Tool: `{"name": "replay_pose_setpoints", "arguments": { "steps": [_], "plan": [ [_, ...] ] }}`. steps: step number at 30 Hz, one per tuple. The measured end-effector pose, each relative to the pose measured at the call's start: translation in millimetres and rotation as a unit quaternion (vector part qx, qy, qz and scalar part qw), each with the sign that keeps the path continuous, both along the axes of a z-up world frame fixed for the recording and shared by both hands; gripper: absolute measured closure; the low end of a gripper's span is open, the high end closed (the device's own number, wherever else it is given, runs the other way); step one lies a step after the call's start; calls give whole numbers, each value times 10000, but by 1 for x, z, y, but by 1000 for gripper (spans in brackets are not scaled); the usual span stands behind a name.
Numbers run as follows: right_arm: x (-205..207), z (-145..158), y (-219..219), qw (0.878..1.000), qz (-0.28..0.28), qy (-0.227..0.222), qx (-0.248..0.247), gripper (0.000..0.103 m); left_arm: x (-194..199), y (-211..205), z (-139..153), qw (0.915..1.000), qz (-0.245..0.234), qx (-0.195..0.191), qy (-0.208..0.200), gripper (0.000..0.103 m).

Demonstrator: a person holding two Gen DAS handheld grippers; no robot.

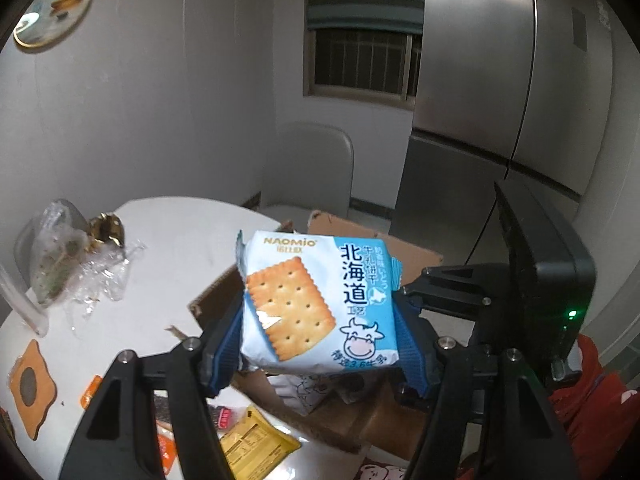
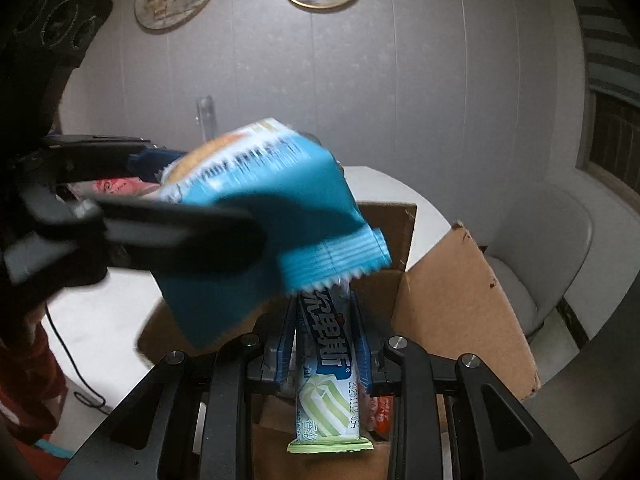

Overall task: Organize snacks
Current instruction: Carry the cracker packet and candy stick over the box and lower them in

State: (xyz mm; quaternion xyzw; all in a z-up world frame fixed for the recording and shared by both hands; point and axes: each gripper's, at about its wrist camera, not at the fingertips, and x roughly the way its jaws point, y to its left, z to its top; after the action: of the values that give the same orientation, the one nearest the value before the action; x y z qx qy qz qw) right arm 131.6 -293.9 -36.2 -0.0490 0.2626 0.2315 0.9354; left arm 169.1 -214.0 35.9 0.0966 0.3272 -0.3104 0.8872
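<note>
My left gripper [image 1: 320,320] is shut on a light-blue cracker packet [image 1: 316,300] with a cracker and cow printed on it, held in the air above an open cardboard box [image 1: 404,252]. In the right wrist view that packet [image 2: 280,200] and the left gripper's fingers [image 2: 180,236] pass blurred across the box [image 2: 460,300]. My right gripper [image 2: 324,344] is shut on a white and green snack bar [image 2: 326,392], held upright over the box's opening.
A white round table [image 1: 180,248] holds a crumpled clear bag [image 1: 60,264], an orange coaster [image 1: 30,388] and yellow and orange snack packets [image 1: 252,444]. A white chair [image 1: 312,168] and a steel fridge [image 1: 500,72] stand behind. Snacks lie inside the box [image 2: 380,412].
</note>
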Motion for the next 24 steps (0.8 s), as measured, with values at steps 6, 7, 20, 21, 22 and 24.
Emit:
{"name": "replay_pose_setpoints", "arguments": {
  "steps": [6, 7, 20, 21, 22, 24],
  "plan": [
    [14, -12, 7, 9996, 78, 216, -139, 81, 9, -4, -13, 9997, -18, 178, 155, 39],
    [18, -14, 9, 9995, 93, 249, -167, 81, 11, -5, -15, 9996, -2, 199, 179, 39],
    [50, -35, 20, 9966, 109, 738, -343, 80, 36, -15, -37, 9980, 90, 514, 361, 38],
    [53, -37, 20, 9963, 125, 788, -323, 80, 36, -16, -39, 9978, 103, 562, 351, 38],
    [55, -38, 21, 9958, 153, 849, -306, 80, 37, -18, -40, 9975, 118, 609, 336, 38],
    [58, -41, 22, 9951, 194, 927, -298, 79, 37, -19, -43, 9967, 185, 742, 262, 36]
  ]
}}
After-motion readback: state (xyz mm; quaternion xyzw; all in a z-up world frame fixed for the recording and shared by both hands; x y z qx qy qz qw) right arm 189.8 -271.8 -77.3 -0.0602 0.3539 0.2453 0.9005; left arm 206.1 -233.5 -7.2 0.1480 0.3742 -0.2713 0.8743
